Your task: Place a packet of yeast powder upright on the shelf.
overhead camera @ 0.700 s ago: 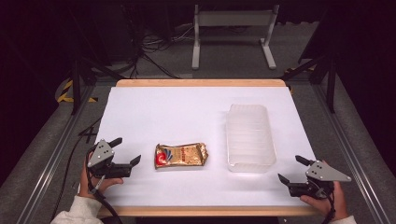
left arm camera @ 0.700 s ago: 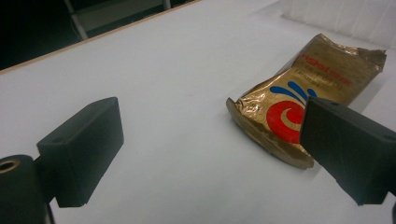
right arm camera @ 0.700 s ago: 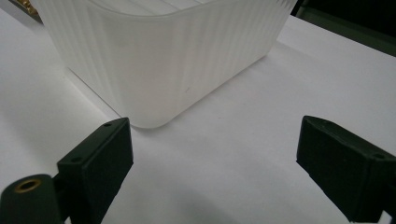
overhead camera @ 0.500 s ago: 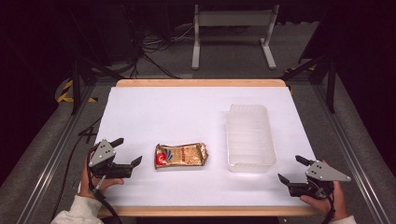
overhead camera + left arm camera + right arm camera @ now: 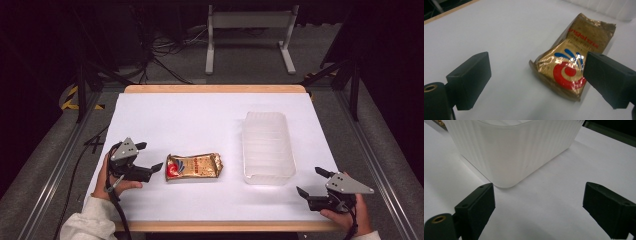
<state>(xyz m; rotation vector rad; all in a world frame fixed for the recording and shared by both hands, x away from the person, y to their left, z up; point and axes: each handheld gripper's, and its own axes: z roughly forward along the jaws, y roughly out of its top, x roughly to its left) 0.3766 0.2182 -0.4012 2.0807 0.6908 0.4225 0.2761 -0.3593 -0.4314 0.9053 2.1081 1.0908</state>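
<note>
The left tool (image 5: 149, 159) is wide open and holds nothing, pointing at the gold packet (image 5: 194, 166) just beside it, likely to grab it. The right tool (image 5: 311, 183) waits open and holds nothing near the clear tub (image 5: 268, 146) on the white worktop (image 5: 175, 120).

The high view looks forward and down from above the near edge, taking in the whole white table (image 5: 200, 120). The left gripper view sits low and close, facing the gold packet (image 5: 574, 60) at its 1 o'clock, also seen from above (image 5: 194, 166). The right gripper view, equally low, faces the translucent tub (image 5: 514, 147) at 12 o'clock, shared likewise (image 5: 267, 145).
</note>
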